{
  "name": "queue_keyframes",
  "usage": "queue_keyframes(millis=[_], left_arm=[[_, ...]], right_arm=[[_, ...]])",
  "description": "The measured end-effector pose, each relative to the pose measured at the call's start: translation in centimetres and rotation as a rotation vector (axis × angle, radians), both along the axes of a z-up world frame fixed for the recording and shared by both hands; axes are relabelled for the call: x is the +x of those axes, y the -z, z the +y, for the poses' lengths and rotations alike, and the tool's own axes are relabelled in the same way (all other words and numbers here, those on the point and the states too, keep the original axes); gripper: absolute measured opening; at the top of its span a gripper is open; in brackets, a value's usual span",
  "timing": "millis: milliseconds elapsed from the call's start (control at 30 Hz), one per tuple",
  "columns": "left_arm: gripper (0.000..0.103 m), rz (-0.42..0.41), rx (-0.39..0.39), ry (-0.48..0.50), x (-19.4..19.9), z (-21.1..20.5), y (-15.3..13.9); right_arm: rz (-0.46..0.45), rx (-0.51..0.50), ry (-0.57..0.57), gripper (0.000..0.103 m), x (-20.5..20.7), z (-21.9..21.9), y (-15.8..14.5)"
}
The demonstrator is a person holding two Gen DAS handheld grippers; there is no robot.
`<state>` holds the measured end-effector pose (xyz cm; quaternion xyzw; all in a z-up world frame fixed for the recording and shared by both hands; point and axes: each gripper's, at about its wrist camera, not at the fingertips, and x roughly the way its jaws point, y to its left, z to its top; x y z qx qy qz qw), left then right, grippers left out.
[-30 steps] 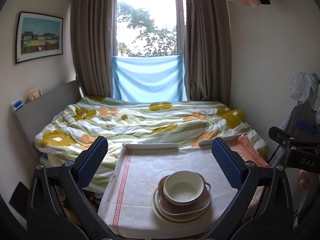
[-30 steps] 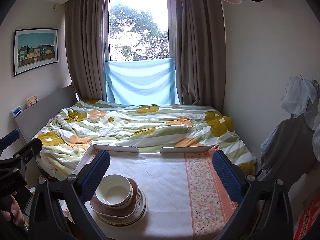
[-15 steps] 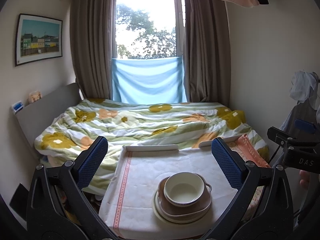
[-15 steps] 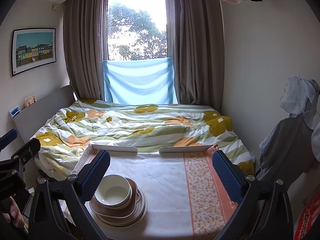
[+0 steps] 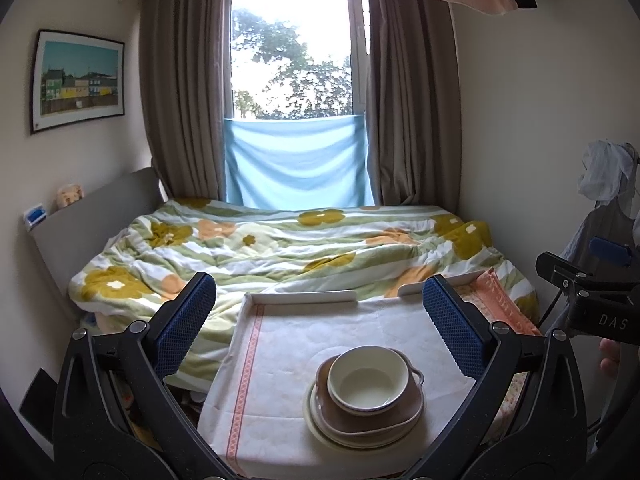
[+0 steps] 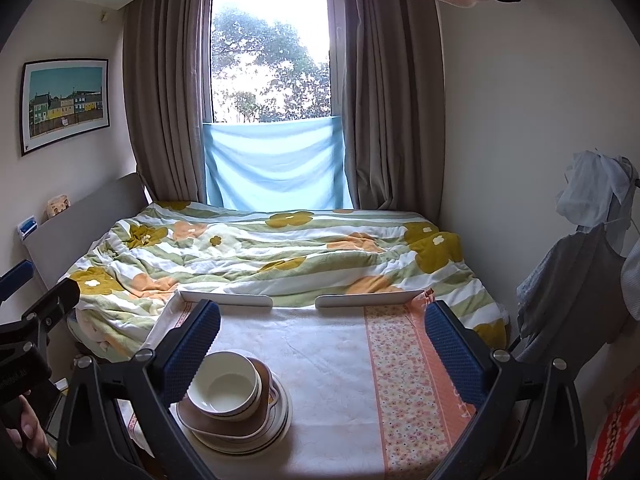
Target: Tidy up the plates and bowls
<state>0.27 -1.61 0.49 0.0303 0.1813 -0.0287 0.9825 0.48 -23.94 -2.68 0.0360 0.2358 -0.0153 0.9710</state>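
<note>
Left gripper (image 5: 320, 320): mine, spread, empty.
Right gripper (image 6: 322, 338): mine, spread, empty.
Bowl (image 5: 368, 380): atop plates (image 5: 336, 428).

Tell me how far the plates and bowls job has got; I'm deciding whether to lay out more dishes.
Done, it seems: the white bowl sits nested in a brown dish atop cream plates, one stack on the clothed table. In hand: nothing; the left gripper and right gripper are both open and off the stack. Left: no loose dishes show; possibly only moving the stack.
</note>
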Motion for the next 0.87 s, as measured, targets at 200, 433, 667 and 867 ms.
queue_keyframes(millis=[200,433,667,867], left_arm=[[0.103,-0.003,0.006,-0.005,0.23,0.03,0.08],[0.103,-0.02,0.003,-0.016,0.23,0.48,-0.04],[0.103,-0.056,0.023,-0.04,0.07,0.8,-0.12],[0.103,-0.058,0.017,-0.025,0.43,0.94,-0.12]], right_arm=[[0.002,0.003,-0.003,0.102,0.14,0.01,-0.01],[0.0,0.003,-0.001,0.102,0.19,0.15,-0.02],[0.002,0.006,0.002,0.102,0.38,0.14,-0.02],[0.008,0.007,0.006,0.102,0.75,0.15,0.11]])
